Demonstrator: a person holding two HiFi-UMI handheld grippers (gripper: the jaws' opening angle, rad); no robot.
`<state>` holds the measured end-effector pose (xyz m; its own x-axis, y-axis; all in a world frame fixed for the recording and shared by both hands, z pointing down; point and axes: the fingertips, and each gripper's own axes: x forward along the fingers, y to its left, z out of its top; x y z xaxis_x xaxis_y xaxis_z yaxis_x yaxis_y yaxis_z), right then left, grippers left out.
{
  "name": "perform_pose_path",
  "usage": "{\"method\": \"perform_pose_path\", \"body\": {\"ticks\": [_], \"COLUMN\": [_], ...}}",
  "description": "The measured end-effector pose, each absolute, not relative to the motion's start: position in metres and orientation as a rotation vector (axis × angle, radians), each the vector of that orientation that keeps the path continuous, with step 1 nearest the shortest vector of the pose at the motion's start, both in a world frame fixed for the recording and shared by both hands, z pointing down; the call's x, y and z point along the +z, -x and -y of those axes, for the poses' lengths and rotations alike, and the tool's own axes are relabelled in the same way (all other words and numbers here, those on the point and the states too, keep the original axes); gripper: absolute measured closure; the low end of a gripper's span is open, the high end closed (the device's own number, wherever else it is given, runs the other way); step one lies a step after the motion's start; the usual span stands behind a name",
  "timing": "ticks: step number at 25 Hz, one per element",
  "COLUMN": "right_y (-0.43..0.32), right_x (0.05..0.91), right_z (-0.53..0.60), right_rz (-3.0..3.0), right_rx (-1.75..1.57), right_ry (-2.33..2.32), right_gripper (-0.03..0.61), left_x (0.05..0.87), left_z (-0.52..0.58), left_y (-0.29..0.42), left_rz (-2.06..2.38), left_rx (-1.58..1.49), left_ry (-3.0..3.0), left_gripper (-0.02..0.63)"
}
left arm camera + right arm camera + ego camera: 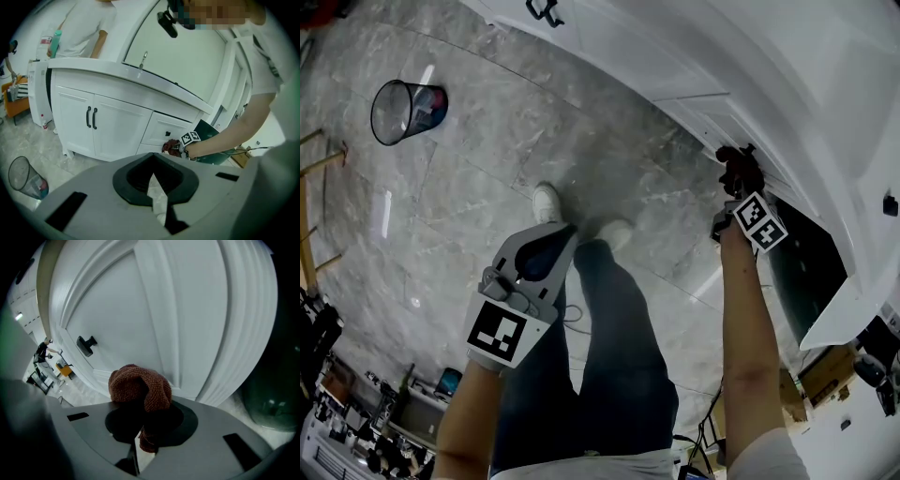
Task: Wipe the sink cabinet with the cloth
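The right hand-held gripper (140,430) clamps the brown knit cloth (138,387) at the sink cabinet (154,310). The left hand-held gripper (154,185) is closed and empty. Press the cloth flat and stroke evenly.

Cloth (139,389): brown knit, bunched up, clamped in right gripper (140,427), pressed against lower cabinet front; sink cabinet (154,310): white, panelled, standing upright.

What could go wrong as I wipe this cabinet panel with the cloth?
The right gripper pinches only a tail of the bunched cloth; rubbing may pull it free. The knit could also snag on the black knob nearby. With so little padding, the jaws might scrape the white cabinet panel.
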<state>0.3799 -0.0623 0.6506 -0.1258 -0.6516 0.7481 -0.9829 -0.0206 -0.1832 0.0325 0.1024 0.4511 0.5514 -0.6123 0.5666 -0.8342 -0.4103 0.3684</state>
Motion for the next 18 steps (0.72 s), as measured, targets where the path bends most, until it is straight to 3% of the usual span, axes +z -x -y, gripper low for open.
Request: {"method": "perform_pose_path", "body": {"ticks": [18], "right_y": [-0.422], "right_x": [0.616], "right_z": [0.048], "right_rz": [1.764], "right_rx": [1.082], "right_ry": [-1.822], "right_gripper": [0.520], "left_x": [0.440], "left_z": [-0.106], "left_y": [-0.062], "left_rz": [1.067], "left_rx": [0.457], "left_ry": [-2.231], "left_gripper": [0.603]}}
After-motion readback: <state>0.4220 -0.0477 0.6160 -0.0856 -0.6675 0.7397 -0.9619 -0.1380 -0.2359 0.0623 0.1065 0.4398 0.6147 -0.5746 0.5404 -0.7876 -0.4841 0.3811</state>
